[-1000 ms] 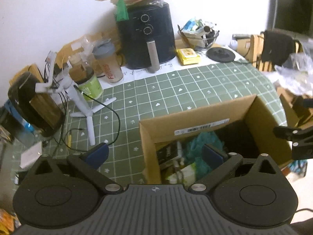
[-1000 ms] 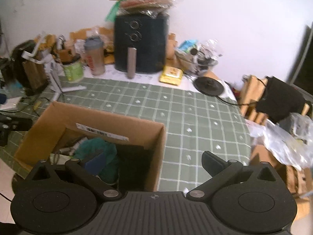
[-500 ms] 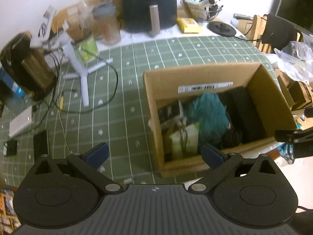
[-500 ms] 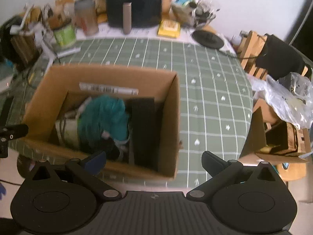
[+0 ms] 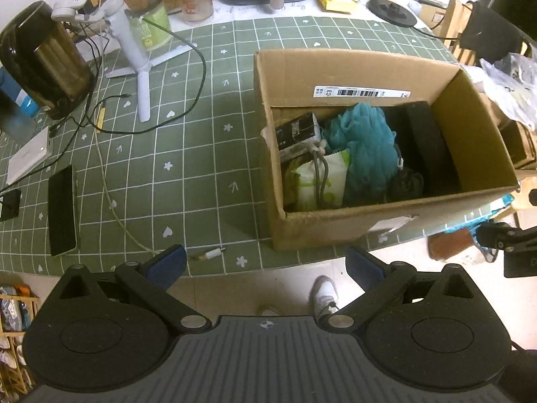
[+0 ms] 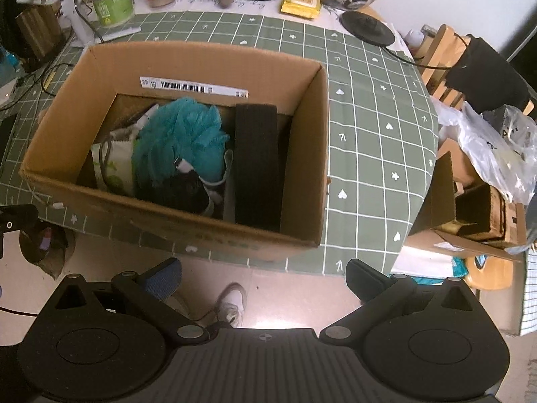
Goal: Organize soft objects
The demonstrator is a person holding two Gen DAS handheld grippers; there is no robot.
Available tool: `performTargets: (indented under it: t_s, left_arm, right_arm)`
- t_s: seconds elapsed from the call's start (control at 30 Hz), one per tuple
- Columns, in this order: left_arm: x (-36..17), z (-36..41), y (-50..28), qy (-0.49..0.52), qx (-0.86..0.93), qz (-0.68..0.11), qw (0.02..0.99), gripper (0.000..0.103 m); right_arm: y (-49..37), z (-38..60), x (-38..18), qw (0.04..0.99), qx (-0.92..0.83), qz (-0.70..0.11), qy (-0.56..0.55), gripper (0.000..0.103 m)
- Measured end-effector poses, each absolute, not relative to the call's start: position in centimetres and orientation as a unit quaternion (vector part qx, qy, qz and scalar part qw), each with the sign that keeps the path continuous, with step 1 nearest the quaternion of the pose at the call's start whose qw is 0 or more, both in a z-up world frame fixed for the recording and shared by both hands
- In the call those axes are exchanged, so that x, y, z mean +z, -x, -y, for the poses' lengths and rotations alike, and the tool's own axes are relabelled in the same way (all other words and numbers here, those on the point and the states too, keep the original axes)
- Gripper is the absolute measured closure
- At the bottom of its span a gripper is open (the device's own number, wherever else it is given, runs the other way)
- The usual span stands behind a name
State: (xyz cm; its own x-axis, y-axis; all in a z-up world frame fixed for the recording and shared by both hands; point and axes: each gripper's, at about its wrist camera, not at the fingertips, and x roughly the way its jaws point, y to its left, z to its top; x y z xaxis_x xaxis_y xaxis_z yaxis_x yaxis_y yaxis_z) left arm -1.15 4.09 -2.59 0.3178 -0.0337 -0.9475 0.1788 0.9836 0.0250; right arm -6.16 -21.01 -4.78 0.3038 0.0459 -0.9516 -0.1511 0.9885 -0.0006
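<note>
Both the left gripper (image 5: pixel 265 263) and right gripper (image 6: pixel 263 277) hang spread and empty above the box (image 6: pixel 312 154), where the teal puff (image 6: pixel 183 134) seems tangled with a cord (image 5: pixel 320 176), so lifting may drag neighbours out

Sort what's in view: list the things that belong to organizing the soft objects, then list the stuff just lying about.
Belongs to the job:
cardboard box
teal bath pouf
black foam block
white and green pouch
left gripper and right gripper, both open and empty

Just lying about:
phone
white tripod
green tub
yellow packet
plastic bag
</note>
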Motion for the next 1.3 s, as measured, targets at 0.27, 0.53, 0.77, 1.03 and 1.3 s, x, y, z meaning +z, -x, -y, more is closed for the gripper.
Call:
performTargets:
  t_s: [0.27,0.53,0.77,1.03,1.3]
  left_arm:
    - [-2.3,-3.7,1.1,-0.062,-0.064,-0.578,0.811,0.000]
    - [-2.2,-3.2,1.0,-0.064,-0.063,-0.578,0.811,0.000]
    - [-2.0,-2.9,1.1,-0.062,-0.062,-0.579,0.811,0.000]
    - [-2.0,-2.8,1.2,-0.061,-0.064,-0.579,0.811,0.000]
    - [-1.8,-2.6,1.3,-0.063,-0.064,-0.578,0.811,0.000]
  right_arm:
    - [6.3,21.5,-4.8,0.805,0.060,-0.589,0.046,0.000]
    - [6.2,21.8,-4.8,0.805,0.067,-0.588,0.040,0.000]
    - [6.0,21.7,-4.8,0.806,0.072,-0.586,0.041,0.000]
    - [6.1,21.8,-4.5,0.809,0.070,-0.582,0.042,0.000]
    - [6.1,21.8,-4.5,0.809,0.059,-0.582,0.057,0.000]
